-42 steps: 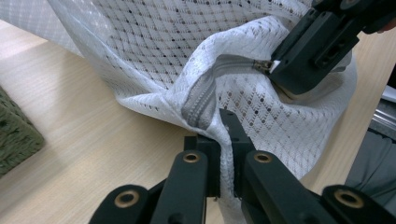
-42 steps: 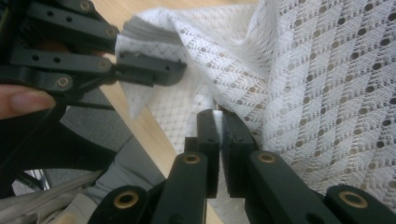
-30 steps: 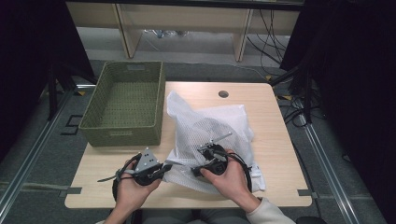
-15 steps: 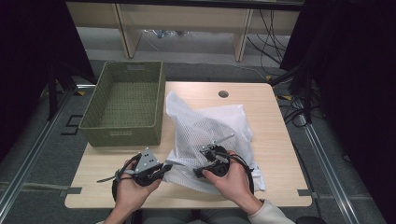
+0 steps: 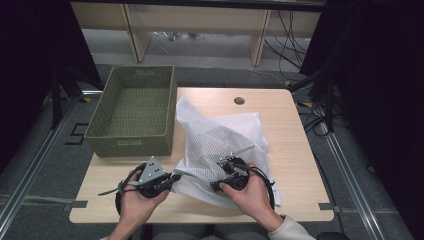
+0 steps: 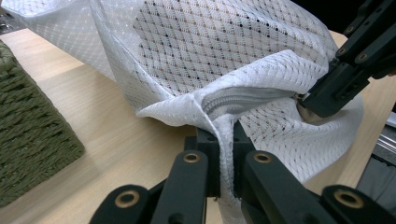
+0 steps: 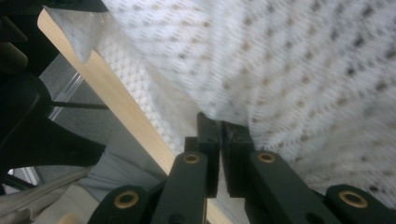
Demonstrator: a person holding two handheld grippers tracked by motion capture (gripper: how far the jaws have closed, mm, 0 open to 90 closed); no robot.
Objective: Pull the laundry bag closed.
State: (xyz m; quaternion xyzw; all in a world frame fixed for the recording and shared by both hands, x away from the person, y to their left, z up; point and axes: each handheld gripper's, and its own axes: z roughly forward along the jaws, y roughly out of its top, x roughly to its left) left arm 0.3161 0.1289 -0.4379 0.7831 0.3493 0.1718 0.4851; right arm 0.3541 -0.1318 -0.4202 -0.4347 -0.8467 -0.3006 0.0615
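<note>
— Nothing much has been moved since the earlier frame: both hands are found in the same places, and the mesh bag [image 5: 220, 142] is draped as before.

— How is the left gripper [image 5: 172, 178] set?

— Its jaws are closed on a fold of the bag's edge. In the left gripper view the white mesh [image 6: 224, 84] is seen pinched tight between them, just below the zipper [image 6: 243, 99] that runs along the seam.

— And the right gripper [image 5: 216, 186]?

— Its jaws are drawn almost together as well. In the right gripper view the bag [image 7: 289, 70] is seen blurred right at their tips, with a bit of fabric caught between them; in the left gripper view that same gripper [image 6: 327, 100] is seen gripping the bag at the far end of the zipper.

— Where is the bag kept?

— On the wooden tabletop [image 5: 295, 165], near its front edge — spread from the middle toward the person, with one corner raised just beside the green woven basket [image 5: 134, 111]. The basket is set at the tabletop's left side, well apart from both hands.
</note>
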